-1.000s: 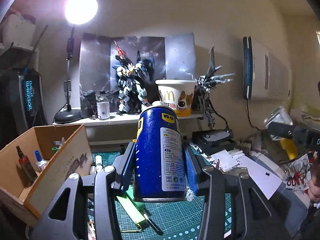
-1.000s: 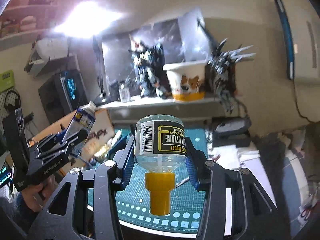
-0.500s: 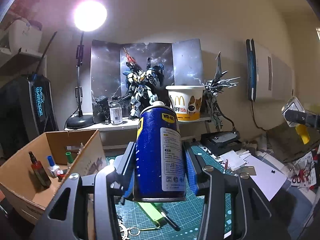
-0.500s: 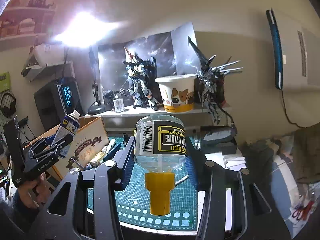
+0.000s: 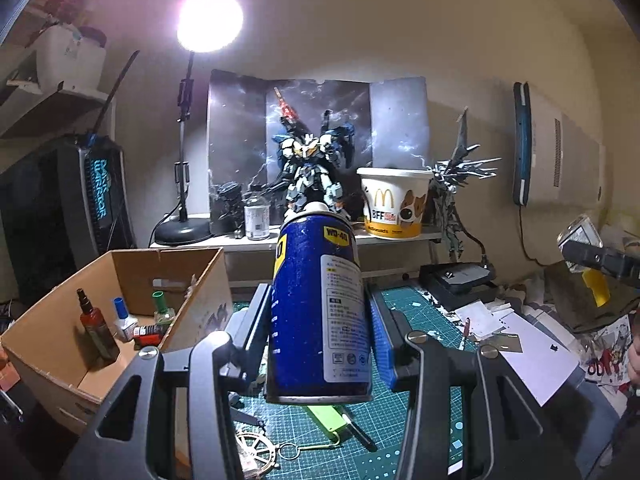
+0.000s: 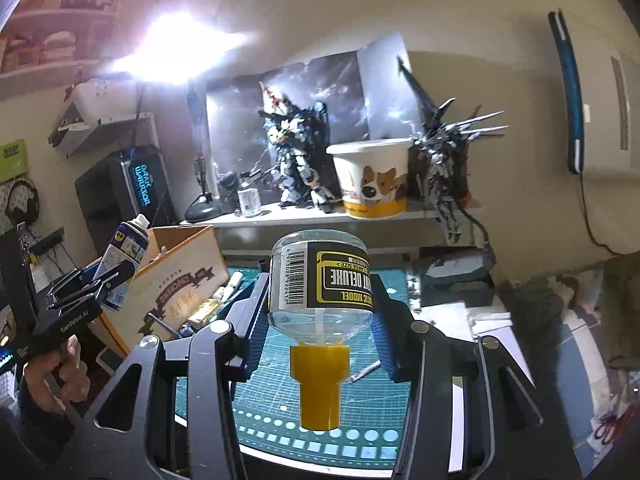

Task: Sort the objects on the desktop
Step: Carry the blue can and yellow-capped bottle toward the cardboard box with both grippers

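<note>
Above the green cutting mat (image 5: 404,432), both tools are lifted off the desk, each with something in its grip. The cardboard box (image 5: 52,344) stands at the mat's left edge, open at the top. The left wrist view looks down into it: a dark brown spray bottle (image 5: 94,326) leans against the near wall, with a blue-capped bottle (image 5: 122,318), a green-capped bottle (image 5: 161,307) and a small red item beside them on the floor of the box. The right wrist view shows only the box's printed outer side (image 6: 180,284), not the inside.

The left gripper (image 5: 318,332) is clenched on a blue spray can (image 5: 318,312), held upright with its white cap on top, in the air just right of the box. From the right wrist view the same can (image 6: 124,256) appears tilted, near the box's top edge, with the person's hand (image 6: 52,372) around the handle below it.

The right gripper (image 6: 320,312) grasps a clear glass bottle (image 6: 320,280) upside down, its yellow cap (image 6: 319,384) pointing toward the camera, above the middle of the mat. The left view catches it only at the far right edge (image 5: 580,240), too small to read.

On the shelf behind stand a paper tub (image 5: 394,204) and a robot model (image 5: 310,172); what the tub holds cannot be seen. A green tool (image 5: 328,420) and a pen lie on the mat under the can.
</note>
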A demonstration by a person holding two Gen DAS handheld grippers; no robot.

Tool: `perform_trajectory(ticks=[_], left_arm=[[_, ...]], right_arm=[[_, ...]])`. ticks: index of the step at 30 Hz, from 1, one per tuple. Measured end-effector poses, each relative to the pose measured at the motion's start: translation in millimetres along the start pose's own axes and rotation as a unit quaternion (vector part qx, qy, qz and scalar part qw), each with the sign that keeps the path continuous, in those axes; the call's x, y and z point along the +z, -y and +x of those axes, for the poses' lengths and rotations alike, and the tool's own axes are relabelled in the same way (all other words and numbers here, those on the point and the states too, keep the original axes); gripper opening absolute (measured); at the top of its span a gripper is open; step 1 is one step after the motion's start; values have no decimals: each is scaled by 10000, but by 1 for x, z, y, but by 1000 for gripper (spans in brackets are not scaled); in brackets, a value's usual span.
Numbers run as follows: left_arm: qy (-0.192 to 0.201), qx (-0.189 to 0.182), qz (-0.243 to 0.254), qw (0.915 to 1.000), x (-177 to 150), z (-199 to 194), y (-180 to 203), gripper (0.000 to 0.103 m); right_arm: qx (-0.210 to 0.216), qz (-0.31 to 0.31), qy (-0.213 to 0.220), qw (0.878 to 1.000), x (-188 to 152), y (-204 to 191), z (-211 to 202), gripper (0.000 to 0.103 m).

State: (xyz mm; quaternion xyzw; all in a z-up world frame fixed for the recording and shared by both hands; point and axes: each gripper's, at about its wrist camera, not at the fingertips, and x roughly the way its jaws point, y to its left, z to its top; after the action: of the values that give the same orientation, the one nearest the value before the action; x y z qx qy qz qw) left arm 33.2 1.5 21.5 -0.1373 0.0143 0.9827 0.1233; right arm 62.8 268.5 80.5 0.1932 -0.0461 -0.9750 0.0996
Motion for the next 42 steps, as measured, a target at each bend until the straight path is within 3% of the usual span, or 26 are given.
perform_trajectory(ticks=[22, 32, 42], left_arm=[[-282, 987, -415, 9939, -9, -33, -58, 45], [-338, 1629, -629, 9841, -18, -64, -88, 45], [-373, 2355, -850, 9674, -28, -104, -117, 45]], right_arm=[[1075, -404, -135, 9933, 5, -62, 53, 43], [1686, -672, -283, 9830, 4, -103, 77, 43], [2462, -1044, -468, 9624, -1, -162, 99, 43]])
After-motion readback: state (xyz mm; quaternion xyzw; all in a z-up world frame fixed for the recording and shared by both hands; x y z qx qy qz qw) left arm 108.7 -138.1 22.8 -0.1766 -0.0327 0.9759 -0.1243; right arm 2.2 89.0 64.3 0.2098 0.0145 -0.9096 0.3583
